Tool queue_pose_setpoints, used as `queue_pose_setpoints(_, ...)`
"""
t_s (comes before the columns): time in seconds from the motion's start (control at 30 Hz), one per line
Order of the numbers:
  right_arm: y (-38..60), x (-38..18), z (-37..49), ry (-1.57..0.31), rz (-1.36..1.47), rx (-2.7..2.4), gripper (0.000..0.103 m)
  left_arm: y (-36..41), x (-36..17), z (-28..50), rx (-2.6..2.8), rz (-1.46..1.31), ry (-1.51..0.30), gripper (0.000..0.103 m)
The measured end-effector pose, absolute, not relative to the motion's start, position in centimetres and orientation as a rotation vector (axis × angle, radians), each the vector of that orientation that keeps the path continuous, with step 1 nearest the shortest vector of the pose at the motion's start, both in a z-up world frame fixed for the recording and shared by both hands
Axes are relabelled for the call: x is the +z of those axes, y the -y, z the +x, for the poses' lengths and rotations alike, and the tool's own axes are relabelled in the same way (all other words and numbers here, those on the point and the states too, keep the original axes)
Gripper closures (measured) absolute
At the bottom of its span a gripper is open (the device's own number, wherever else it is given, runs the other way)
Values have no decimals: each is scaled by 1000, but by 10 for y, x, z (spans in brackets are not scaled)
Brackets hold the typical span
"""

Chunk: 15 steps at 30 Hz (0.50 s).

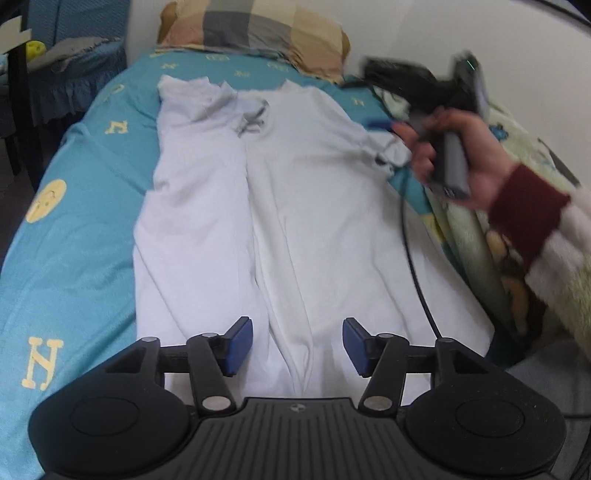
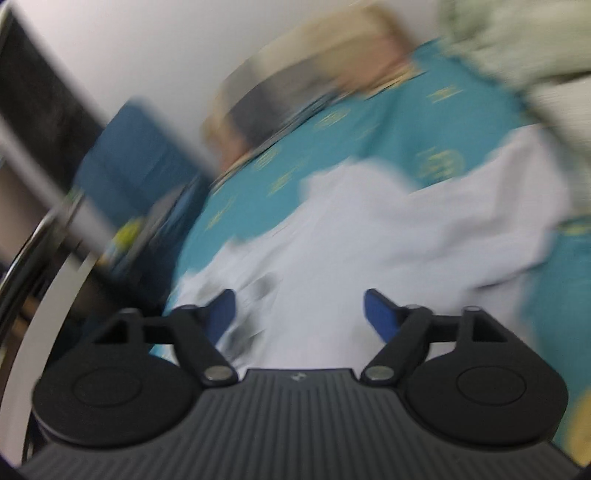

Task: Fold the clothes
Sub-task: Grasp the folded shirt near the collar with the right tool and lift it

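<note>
A white shirt (image 1: 266, 206) lies lengthwise on the teal bedsheet (image 1: 74, 229), its left side folded inward and its collar toward the pillow. My left gripper (image 1: 297, 345) is open and empty, just above the shirt's near hem. My right gripper (image 1: 413, 110), held in a hand at the right, hovers by the shirt's right sleeve (image 1: 391, 147); it is blurred there. In the right wrist view the right gripper (image 2: 299, 317) is open and empty above the shirt (image 2: 369, 240), and that frame is motion-blurred.
A patchwork pillow (image 1: 255, 29) lies at the head of the bed. A patterned blanket (image 1: 480, 221) is bunched along the right side by the wall. A black cable (image 1: 417, 273) crosses the shirt's right edge. A blue-covered chair (image 1: 74, 74) stands at the left.
</note>
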State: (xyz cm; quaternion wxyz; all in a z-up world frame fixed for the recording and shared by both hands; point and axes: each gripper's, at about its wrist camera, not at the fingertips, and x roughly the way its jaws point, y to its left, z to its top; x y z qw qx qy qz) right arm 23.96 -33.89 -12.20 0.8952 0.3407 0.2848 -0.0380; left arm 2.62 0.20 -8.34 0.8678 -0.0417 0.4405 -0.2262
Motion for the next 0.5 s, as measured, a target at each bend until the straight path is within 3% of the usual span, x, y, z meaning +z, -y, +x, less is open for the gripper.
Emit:
queue_pose_setpoints(0.3, 380, -192, 249, -770, 917, -501, 21, 1, -102, 132, -290, -39, -830, 39)
queue_pose_setpoints(0.5, 396, -200, 281, -560, 820, -514, 21, -9, -134, 174, -293, -116, -855, 40)
